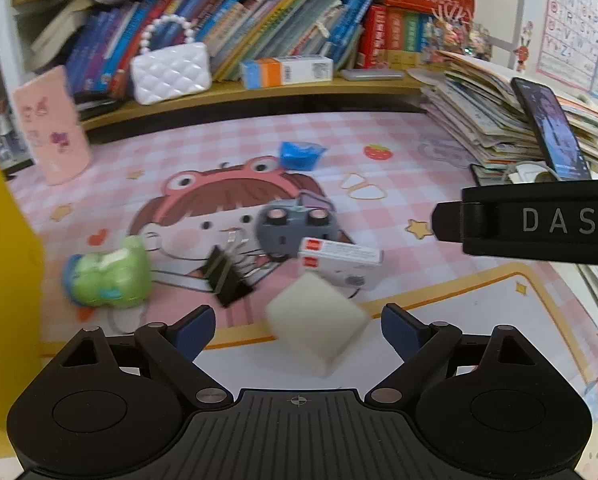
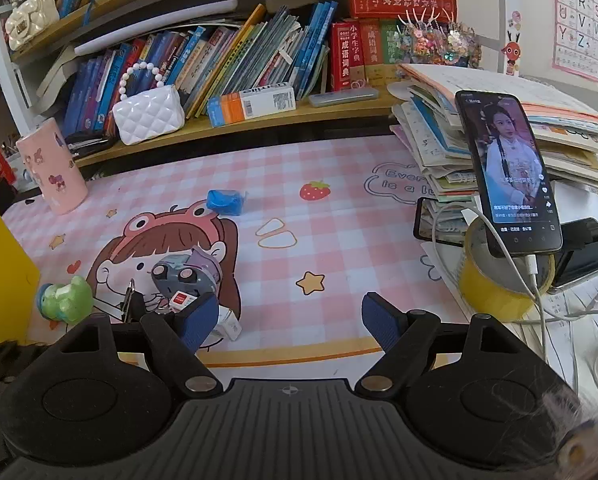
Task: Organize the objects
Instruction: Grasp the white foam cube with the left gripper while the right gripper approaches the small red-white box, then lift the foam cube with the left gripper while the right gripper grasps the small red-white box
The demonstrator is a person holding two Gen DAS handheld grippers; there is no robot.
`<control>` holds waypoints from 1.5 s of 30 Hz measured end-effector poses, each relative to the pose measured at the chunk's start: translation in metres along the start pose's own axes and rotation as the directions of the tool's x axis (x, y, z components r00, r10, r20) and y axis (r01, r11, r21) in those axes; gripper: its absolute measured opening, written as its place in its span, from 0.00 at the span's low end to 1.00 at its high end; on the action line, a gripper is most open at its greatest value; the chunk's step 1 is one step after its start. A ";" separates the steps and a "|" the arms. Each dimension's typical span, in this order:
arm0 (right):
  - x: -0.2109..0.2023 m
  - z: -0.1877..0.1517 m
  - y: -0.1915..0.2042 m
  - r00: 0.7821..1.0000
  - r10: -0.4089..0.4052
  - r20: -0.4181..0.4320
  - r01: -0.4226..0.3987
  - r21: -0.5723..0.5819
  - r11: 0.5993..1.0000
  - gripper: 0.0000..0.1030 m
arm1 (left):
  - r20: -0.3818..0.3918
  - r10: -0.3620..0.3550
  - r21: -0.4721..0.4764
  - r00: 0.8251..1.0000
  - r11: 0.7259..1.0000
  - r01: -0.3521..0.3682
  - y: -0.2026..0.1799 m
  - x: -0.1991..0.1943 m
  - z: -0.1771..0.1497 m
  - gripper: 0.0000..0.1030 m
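1. My left tool (image 1: 297, 326) gapes wide around the blurred white foam cube (image 1: 317, 328), apparently not yet touching it.
2. The cube sits just beside the black binder clip (image 1: 229, 276) on the table (image 1: 479, 300).
3. My right tool (image 2: 290, 320) stands open, empty, clear of the cube.

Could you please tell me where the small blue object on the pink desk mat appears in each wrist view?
Left wrist: blue object, upper centre, above the frog-hat cartoon.
Right wrist: blue object, left of centre, beside the frog hat.
Shared landmark: strawberry print, to its right.
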State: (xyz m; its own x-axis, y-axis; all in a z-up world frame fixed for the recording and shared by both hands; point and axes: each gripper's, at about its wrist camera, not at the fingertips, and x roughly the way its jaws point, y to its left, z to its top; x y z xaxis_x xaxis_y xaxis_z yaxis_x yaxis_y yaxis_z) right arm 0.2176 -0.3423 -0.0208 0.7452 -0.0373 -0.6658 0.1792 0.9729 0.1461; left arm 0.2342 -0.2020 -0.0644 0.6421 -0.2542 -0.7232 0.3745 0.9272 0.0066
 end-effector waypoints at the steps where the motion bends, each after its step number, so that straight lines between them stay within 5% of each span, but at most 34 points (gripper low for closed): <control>1: 0.001 0.000 -0.001 1.000 0.001 -0.002 -0.001 -0.001 1.000 0.76 | 0.002 0.000 0.006 1.000 1.000 0.000 -0.002 0.002 0.000 0.89; 3: 0.004 0.002 -0.002 1.000 0.002 -0.008 -0.002 -0.003 1.000 0.76 | 0.001 0.008 0.026 1.000 1.000 -0.008 -0.006 0.009 0.000 0.88; 7: 0.011 0.005 -0.003 1.000 0.011 -0.019 -0.011 -0.005 1.000 0.76 | -0.039 -0.012 0.024 0.999 1.000 0.013 -0.005 0.023 -0.001 0.60; 13: 0.023 0.006 0.001 0.998 0.053 -0.037 -0.053 -0.016 0.998 0.76 | -0.031 -0.061 -0.034 0.998 0.998 0.060 0.016 0.010 -0.003 0.43; 24: 0.061 -0.008 0.041 0.982 0.157 -0.102 -0.177 -0.233 0.956 0.62 | -0.033 0.038 -0.254 0.999 0.966 -0.045 0.073 -0.042 -0.020 0.42; 35: 0.068 -0.014 0.060 0.962 0.229 -0.149 -0.268 -0.361 0.893 0.14 | -0.043 0.042 -0.352 0.998 0.934 -0.055 0.094 -0.060 -0.033 0.41; 45: 0.020 -0.022 0.060 0.967 0.227 -0.120 -0.248 -0.215 0.945 0.13 | -0.011 0.024 -0.313 1.000 0.949 -0.026 0.088 -0.084 -0.043 0.41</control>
State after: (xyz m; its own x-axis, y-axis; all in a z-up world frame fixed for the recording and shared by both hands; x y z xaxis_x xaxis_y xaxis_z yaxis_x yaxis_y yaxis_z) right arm 0.2295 -0.2792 -0.0412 0.6840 0.2119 -0.6981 -0.1537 0.9773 0.1460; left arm 0.1852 -0.0870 -0.0328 0.6434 -0.2293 -0.7304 0.1295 0.9729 -0.1913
